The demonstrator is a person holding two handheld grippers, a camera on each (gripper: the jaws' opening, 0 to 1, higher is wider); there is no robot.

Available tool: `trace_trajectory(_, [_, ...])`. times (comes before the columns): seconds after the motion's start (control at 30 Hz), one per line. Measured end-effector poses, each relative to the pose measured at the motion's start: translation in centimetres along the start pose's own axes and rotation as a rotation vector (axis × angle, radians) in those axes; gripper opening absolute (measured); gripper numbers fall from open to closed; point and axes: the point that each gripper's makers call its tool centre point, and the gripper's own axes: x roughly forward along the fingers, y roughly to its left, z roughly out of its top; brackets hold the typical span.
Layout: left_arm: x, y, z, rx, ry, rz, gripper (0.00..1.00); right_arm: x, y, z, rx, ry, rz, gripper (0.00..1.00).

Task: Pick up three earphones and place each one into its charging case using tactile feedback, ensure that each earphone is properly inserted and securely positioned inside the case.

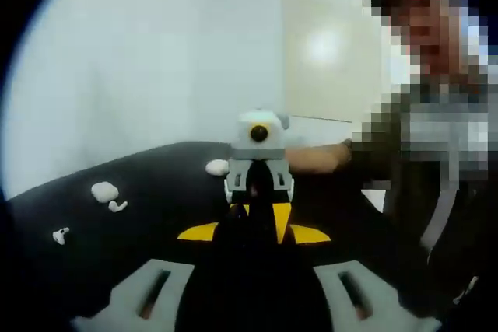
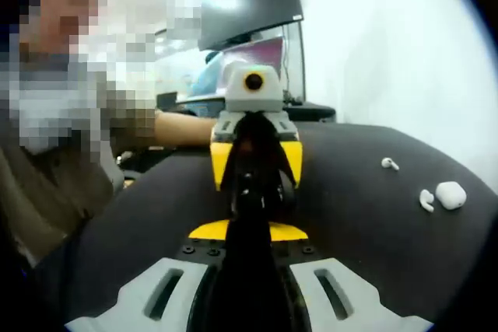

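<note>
Both grippers hang over a black table (image 1: pixel 156 192), facing each other.

In the left gripper view, the left gripper (image 1: pixel 250 301) has its jaws spread wide with nothing between them. The right gripper (image 1: pixel 259 192) sits across from it, too blurry to tell how its jaws stand. A white charging case (image 1: pixel 104 190) lies off to the left with one earphone (image 1: pixel 117 206) just beside it, another earphone (image 1: pixel 61 234) nearer the edge, and a second case (image 1: pixel 217 166) further back.

In the right gripper view, the right gripper (image 2: pixel 247 301) is spread open too, empty. The case (image 2: pixel 450 194) and two earphones (image 2: pixel 426 200) (image 2: pixel 390 164) sit at the right. A monitor (image 2: pixel 249 1) stands behind.
</note>
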Motion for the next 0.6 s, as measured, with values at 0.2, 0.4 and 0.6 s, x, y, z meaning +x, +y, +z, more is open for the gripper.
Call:
trace_trajectory(0.2, [0.16, 0.00, -0.15, 0.007, 0.002, -0.001, 0.31, -0.08, 0.07, -0.11, 0.000, 0.001, -0.001, 0.18])
trace_trajectory(0.4, [0.33, -0.12, -0.53, 0.020, 0.018, 0.000, 0.32, -0.11, 0.06, -0.22, -0.003, 0.002, -0.005, 0.18])
trace_trajectory(0.6, [0.30, 0.00, -0.63, 0.026, 0.020, 0.000, 0.32, 0.00, -0.06, -0.24, -0.005, 0.003, -0.005, 0.18])
